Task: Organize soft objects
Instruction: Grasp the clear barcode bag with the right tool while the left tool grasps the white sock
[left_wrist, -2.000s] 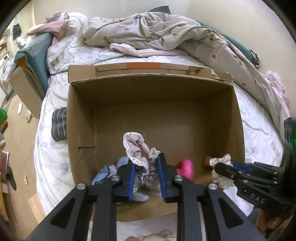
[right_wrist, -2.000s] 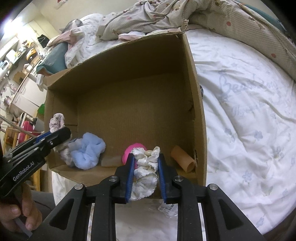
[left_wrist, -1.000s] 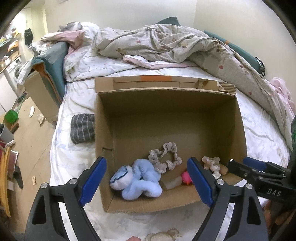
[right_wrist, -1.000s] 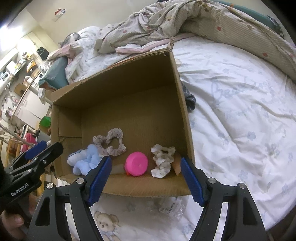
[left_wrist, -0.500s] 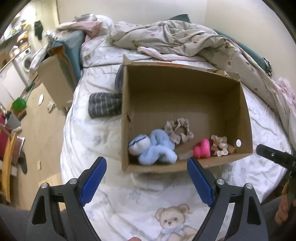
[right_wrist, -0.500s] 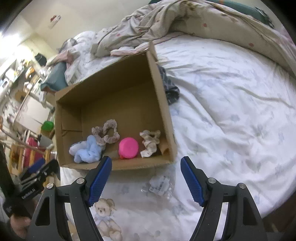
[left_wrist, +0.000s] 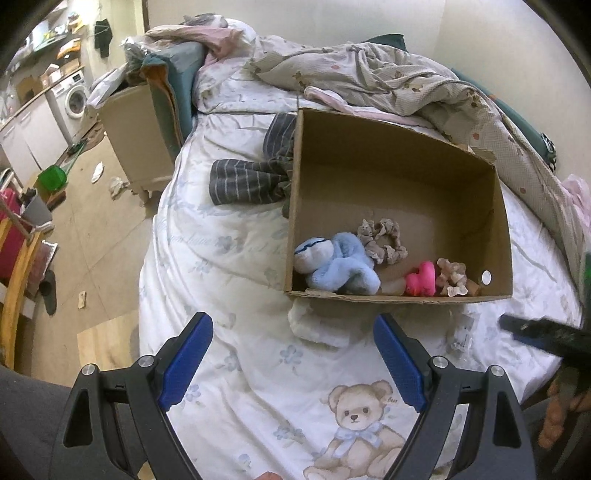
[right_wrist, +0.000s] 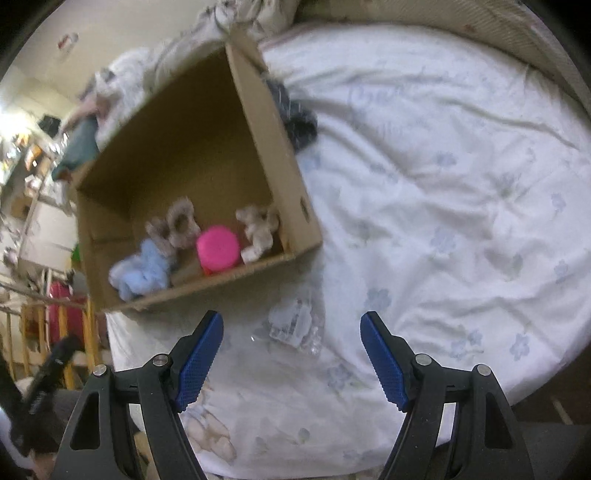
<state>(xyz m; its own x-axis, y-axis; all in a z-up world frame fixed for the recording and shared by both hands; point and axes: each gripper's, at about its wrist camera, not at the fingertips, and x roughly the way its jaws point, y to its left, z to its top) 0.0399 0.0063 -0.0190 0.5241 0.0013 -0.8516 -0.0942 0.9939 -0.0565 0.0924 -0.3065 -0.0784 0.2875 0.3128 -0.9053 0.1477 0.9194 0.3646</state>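
An open cardboard box (left_wrist: 399, 297) (right_wrist: 280, 177) lies on the white bed. Along its near wall sit a blue plush toy (left_wrist: 338, 267) (right_wrist: 142, 271), a beige scrunchie (left_wrist: 382, 240) (right_wrist: 177, 223), a pink soft toy (left_wrist: 421, 278) (right_wrist: 218, 247) and a cream scrunchie (left_wrist: 452, 278) (right_wrist: 258, 230). My left gripper (left_wrist: 291, 356) is open and empty, held above the bedsheet in front of the box. My right gripper (right_wrist: 291, 354) is open and empty, also back from the box, over a clear plastic wrapper (right_wrist: 295, 326).
A striped grey garment (left_wrist: 247, 181) lies left of the box. A crumpled duvet (left_wrist: 388, 81) is piled behind it. A teddy-bear print (left_wrist: 360, 428) marks the sheet near me. The bed's left edge drops to the floor (left_wrist: 92, 221), with a nightstand (left_wrist: 136, 144) beyond.
Both grippers opened, leaving the beige and cream scrunchies in the box, then drew back and up away from it. The right view has swung right and is blurred.
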